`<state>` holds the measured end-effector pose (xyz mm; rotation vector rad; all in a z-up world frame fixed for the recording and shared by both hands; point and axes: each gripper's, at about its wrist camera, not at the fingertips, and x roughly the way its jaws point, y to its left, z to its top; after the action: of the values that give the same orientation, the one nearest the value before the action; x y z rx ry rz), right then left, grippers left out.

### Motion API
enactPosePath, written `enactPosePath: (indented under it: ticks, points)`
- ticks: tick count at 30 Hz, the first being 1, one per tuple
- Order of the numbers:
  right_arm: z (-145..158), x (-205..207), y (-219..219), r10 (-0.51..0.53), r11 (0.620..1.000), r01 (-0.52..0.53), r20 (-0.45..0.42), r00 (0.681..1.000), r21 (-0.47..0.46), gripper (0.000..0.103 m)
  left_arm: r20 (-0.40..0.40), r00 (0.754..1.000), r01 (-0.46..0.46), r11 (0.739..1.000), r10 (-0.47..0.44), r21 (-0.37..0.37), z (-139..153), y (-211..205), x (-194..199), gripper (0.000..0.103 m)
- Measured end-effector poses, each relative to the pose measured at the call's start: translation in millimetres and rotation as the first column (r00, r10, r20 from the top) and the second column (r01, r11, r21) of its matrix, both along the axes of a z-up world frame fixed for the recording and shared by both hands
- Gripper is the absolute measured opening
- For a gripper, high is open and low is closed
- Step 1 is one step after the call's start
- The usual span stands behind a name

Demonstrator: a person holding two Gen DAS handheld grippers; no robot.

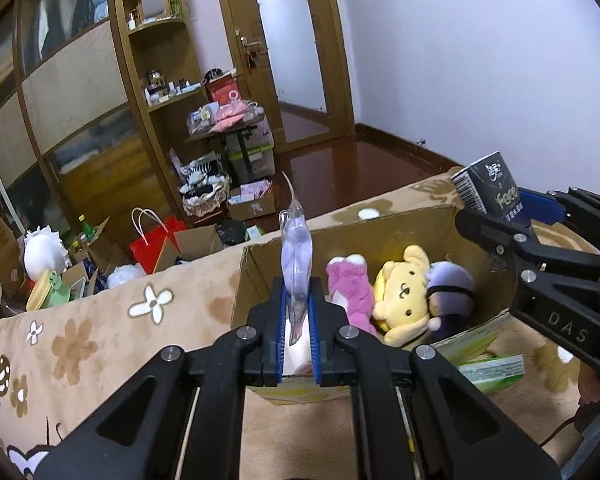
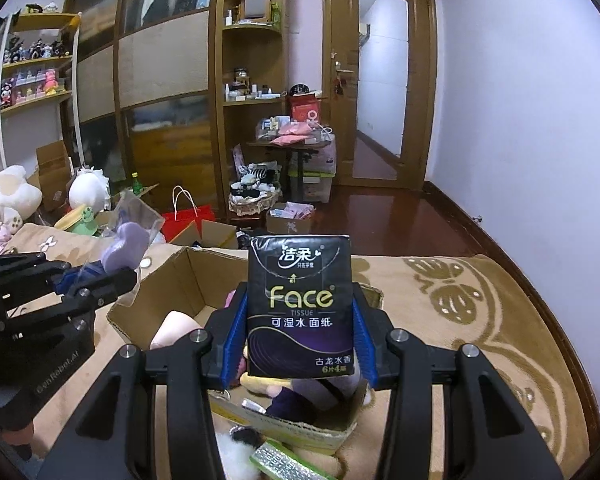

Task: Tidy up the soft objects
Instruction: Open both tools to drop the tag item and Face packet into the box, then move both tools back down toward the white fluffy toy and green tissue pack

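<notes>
Left hand-held gripper (image 1: 298,332): its blue pads are closed narrowly on a clear plastic pouch (image 1: 297,256) with a pale purple soft item inside. The pouch stands upright between the pads, above the near left corner of the cardboard box (image 1: 256,264).

Left hand-held gripper in the right wrist view (image 2: 100,280): it comes in from the left side, with the purple pouch (image 2: 130,242) sticking up from it, just beside the left edge of the box (image 2: 172,276).

Right hand-held gripper (image 2: 300,328): it clamps a black tissue pack (image 2: 300,304) by its two sides. The pack is upright, the word "Face" faces the camera, and it is held over the open box.

Right hand-held gripper in the left wrist view (image 1: 496,224): it enters from the right, and the tissue pack (image 1: 488,188) is tilted above the right wall of the box.

Cardboard box: open on top, it stands on a beige blanket with flower pattern (image 1: 112,320).

Inside the box: a pink plush toy (image 1: 350,288), a yellow dog plush toy (image 1: 404,292) and a purple round plush toy (image 1: 450,296) lie side by side and touch each other.

Beside the box: green and white packets (image 1: 492,368) lie against its near right corner.

Background: a red paper bag (image 1: 156,240) stands on the floor, beyond the blanket.
</notes>
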<state>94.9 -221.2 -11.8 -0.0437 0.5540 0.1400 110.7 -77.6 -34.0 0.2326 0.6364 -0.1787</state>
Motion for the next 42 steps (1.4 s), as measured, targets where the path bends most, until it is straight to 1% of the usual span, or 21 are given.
enactPosePath:
  ticks: [4, 8, 10, 14, 15, 17, 19, 21, 24, 25, 26, 27, 28, 31, 34, 36, 42]
  points:
    - [-9, 9, -2, 0.011, 0.999, -0.010, -0.032, 0.999, 0.034, 0.049, -0.040, 0.999, -0.015, 1.000, 0.014, -0.016, -7, 2, 7, 0.010]
    - [-16, 13, -4, 0.044, 0.995, -0.038, -0.065, 0.997, 0.092, 0.049, -0.058, 0.998, -0.028, 0.999, 0.027, -0.017, -12, 5, 11, 0.012]
    - [-18, 14, -4, 0.053, 0.993, -0.045, -0.075, 0.996, 0.105, 0.049, -0.073, 0.997, -0.034, 0.999, 0.033, -0.017, -14, 6, 12, 0.013]
    - [-22, 14, -1, 0.068, 0.993, -0.058, -0.094, 0.993, 0.101, 0.050, -0.092, 0.993, -0.079, 0.997, 0.079, 0.008, -18, 10, 16, 0.020]
    - [-22, 14, -1, 0.069, 0.993, -0.059, -0.096, 0.993, 0.100, 0.052, -0.100, 0.991, -0.084, 0.996, 0.084, 0.007, -19, 11, 17, 0.021]
    - [-23, 14, 1, 0.054, 0.995, -0.046, -0.094, 0.994, 0.086, 0.066, -0.112, 0.989, -0.098, 0.995, 0.097, 0.000, -20, 15, 18, 0.023]
    - [-24, 12, 1, 0.047, 0.996, -0.041, -0.085, 0.995, 0.078, 0.070, -0.115, 0.987, -0.111, 0.994, 0.109, -0.003, -19, 18, 18, 0.031]
    - [-25, 13, 0, 0.046, 0.997, -0.040, -0.091, 0.995, 0.070, 0.072, -0.106, 0.987, -0.123, 0.992, 0.122, -0.003, -17, 21, 17, 0.050]
    - [-24, 11, -2, 0.040, 0.996, -0.032, -0.098, 0.994, 0.081, 0.079, -0.076, 0.988, -0.132, 0.991, 0.131, -0.003, -13, 22, 12, 0.058]
    - [-23, 10, -3, 0.039, 0.996, -0.031, -0.096, 0.995, 0.087, 0.084, -0.077, 0.988, -0.133, 0.991, 0.132, -0.002, -12, 23, 12, 0.060]
    - [-21, 8, -5, 0.041, 0.995, -0.032, -0.093, 0.995, 0.094, 0.087, -0.081, 0.987, -0.138, 0.990, 0.138, 0.000, -12, 24, 12, 0.070]
    - [-20, 7, -6, 0.038, 0.995, -0.030, -0.091, 0.995, 0.096, 0.089, -0.085, 0.986, -0.146, 0.989, 0.146, 0.004, -12, 24, 11, 0.081]
    - [-18, 6, -7, 0.032, 0.995, -0.024, -0.087, 0.996, 0.097, 0.091, -0.088, 0.983, -0.159, 0.987, 0.159, 0.009, -13, 25, 10, 0.083]
    - [-14, 2, -12, 0.007, 0.994, 0.001, -0.080, 0.997, 0.106, 0.103, -0.102, 0.981, -0.162, 0.987, 0.163, 0.018, -14, 27, 6, 0.083]
    - [-11, -3, -15, 0.002, 0.993, 0.008, -0.083, 0.997, 0.121, 0.103, -0.127, 0.979, -0.156, 0.988, 0.157, 0.017, -14, 28, 2, 0.088]
    - [-10, -5, -18, -0.001, 0.992, 0.014, -0.095, 0.995, 0.127, 0.103, -0.138, 0.980, -0.146, 0.989, 0.146, 0.005, -14, 29, -4, 0.094]
    - [-7, -19, -24, -0.011, 0.990, 0.026, -0.108, 0.994, 0.141, 0.103, -0.166, 0.980, -0.109, 0.994, 0.107, -0.003, -13, 24, -22, 0.095]
